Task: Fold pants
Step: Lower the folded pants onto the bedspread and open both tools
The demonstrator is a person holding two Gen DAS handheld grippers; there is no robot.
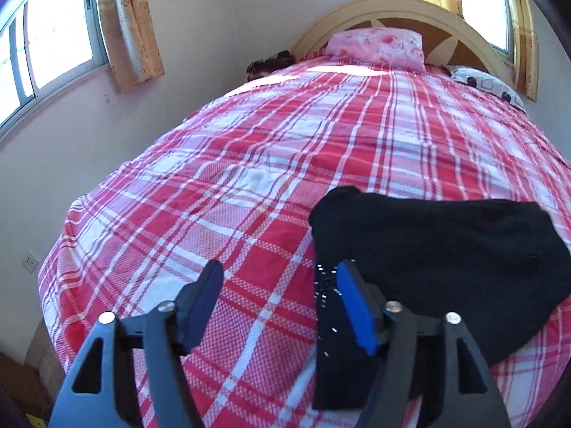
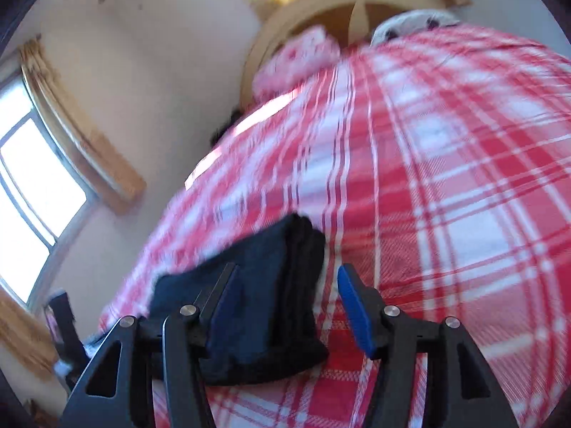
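The black pants [image 1: 446, 249] lie folded in a compact bundle on the red and white plaid bedspread [image 1: 249, 149], near its front edge. In the left wrist view my left gripper [image 1: 280, 278] stands open over the bundle's left edge. A narrow strip of black cloth lies just inside its right pad, and the left pad is over bare bedspread. In the blurred right wrist view the pants [image 2: 257, 285] fill the left part of the gap of my right gripper [image 2: 287, 278], which is open. Its right pad hangs clear over the bedspread [image 2: 446, 196].
A pink pillow [image 1: 378, 44] and a grey patterned pillow [image 1: 489, 83] lean at the wooden headboard [image 1: 392, 10]. A dark item [image 1: 271, 64] sits at the bed's far left corner. Windows [image 1: 53, 35] with yellow curtains [image 1: 128, 25] line the left wall.
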